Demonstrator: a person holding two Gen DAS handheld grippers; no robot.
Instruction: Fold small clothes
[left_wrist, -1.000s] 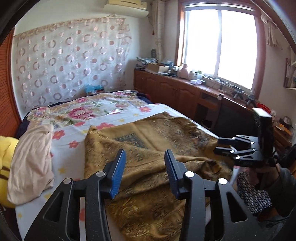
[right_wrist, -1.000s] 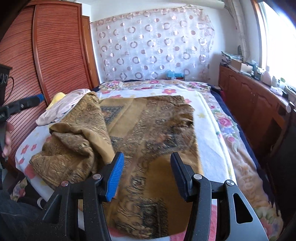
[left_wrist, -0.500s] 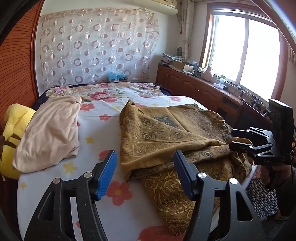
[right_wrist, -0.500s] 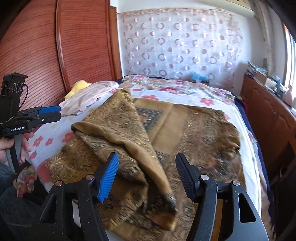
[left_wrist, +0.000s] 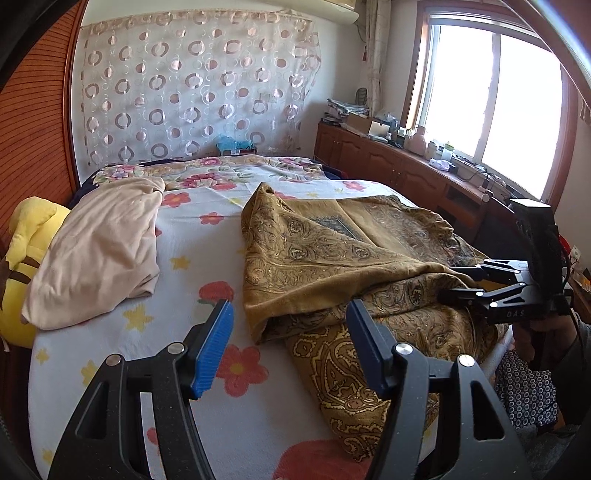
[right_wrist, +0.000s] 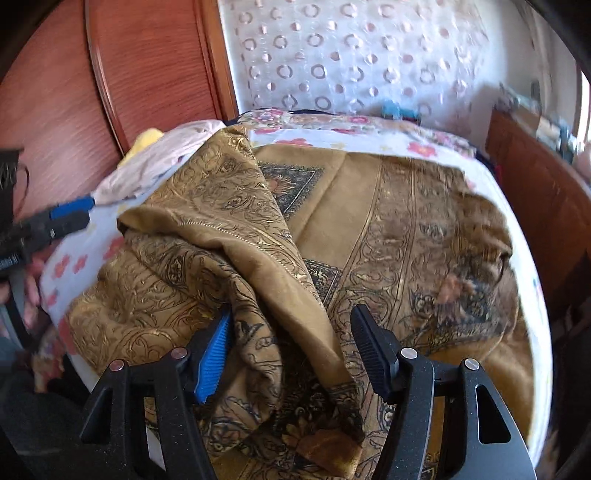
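Observation:
A gold-brown patterned cloth lies half folded and rumpled on the bed, its near edge hanging at the bed's front. It fills the right wrist view. My left gripper is open and empty, above the sheet just left of the cloth's folded edge. My right gripper is open, its jaws either side of a raised fold of the cloth without closing on it. The right gripper also shows at the cloth's right edge in the left wrist view. The left gripper shows at far left in the right wrist view.
A beige garment lies on the floral bedsheet to the left, beside a yellow plush toy. A wooden wardrobe stands left of the bed. A wooden cabinet with clutter runs under the window on the right.
The right gripper has moved forward and down, so a fold of the cloth now sits between its jaws. The left gripper has come slightly closer to the cloth's edge.

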